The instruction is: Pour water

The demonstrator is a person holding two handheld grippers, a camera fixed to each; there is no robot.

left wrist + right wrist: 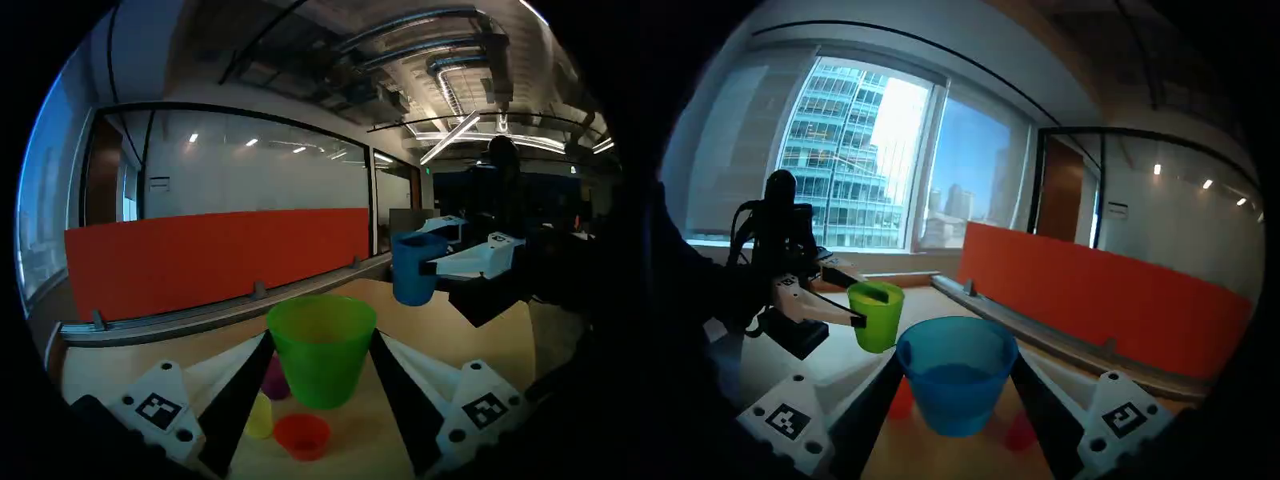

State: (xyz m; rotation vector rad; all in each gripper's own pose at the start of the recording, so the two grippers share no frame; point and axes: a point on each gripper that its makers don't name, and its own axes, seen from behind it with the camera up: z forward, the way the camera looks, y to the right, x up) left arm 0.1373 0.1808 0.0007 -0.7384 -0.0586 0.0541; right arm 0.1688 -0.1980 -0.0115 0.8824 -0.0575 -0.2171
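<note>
Bright green cup [322,360] in my left fingers [240,396], blue cup [958,376] in my right fingers [1036,408]

Both pairs of my fingers are white outside and black along the inner faces, and each carries a black-and-white square marker [158,410]. The blue cup looks translucent, with a darker blue band low inside. On the pale wood worktop [456,328] I see a purple cup [277,382], a yellow cup [259,418] and a red cup [302,436]. The wall panel [216,260] is flat orange-red.
</note>
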